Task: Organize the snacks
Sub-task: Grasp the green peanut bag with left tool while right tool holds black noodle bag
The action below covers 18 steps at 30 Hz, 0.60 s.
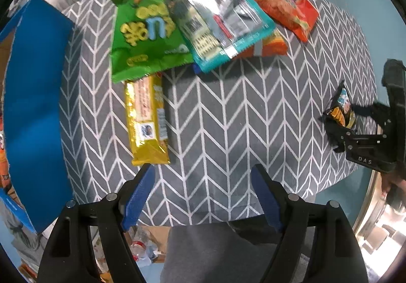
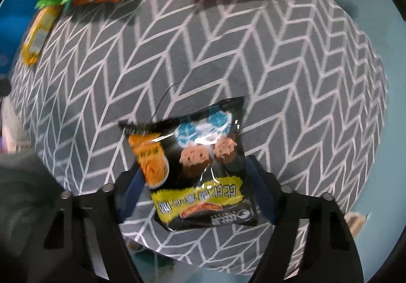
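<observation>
Black snack packet (image 2: 195, 168), upside down, between tongs (image 2: 198, 186)

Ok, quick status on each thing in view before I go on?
Left gripper: open, empty, above the cloth.
Right gripper: jaws astride the black snack packet, contact unclear.
Gold bar packet: flat, sealed.
Green bag: top of the pile.
Silver-teal bag: overlapping the green one.
Blue box: at the table edge.
</observation>
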{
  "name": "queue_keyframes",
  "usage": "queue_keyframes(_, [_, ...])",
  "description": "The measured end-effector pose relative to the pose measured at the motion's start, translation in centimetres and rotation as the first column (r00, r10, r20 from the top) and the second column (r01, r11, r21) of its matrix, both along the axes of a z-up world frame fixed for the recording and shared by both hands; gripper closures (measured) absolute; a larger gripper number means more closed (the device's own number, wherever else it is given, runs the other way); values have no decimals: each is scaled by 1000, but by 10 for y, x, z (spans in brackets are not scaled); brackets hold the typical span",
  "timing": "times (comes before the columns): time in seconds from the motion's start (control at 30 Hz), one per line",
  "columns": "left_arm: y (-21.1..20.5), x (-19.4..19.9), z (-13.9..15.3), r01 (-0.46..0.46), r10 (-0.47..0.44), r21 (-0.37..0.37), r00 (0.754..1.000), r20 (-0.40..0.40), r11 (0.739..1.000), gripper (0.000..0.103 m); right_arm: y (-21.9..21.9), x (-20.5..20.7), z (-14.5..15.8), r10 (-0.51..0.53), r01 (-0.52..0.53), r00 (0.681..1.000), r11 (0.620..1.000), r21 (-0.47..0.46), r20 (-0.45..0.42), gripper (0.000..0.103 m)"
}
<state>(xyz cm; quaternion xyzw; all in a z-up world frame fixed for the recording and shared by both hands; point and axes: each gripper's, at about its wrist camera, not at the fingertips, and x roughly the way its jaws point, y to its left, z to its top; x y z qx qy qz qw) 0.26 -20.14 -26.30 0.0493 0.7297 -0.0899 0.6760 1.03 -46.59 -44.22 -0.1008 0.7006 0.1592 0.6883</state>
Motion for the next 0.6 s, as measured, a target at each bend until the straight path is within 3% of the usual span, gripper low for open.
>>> queue_keyframes(0.1, [6, 9, 7, -34, 34, -2, 999, 18, 999, 24, -2, 8, 5, -96, 96, 995, 994, 56, 14, 42])
queue_keyframes(0.3, [14, 28, 23, -75, 74, 4, 994, 78, 997, 24, 2, 26, 11, -202, 196, 979, 971, 140, 34, 42])
queue_keyframes(0.6, [35, 69, 31, -176, 174, 0, 975, 136, 984, 23, 28, 66, 38, -255, 234, 964, 947, 223, 71, 42])
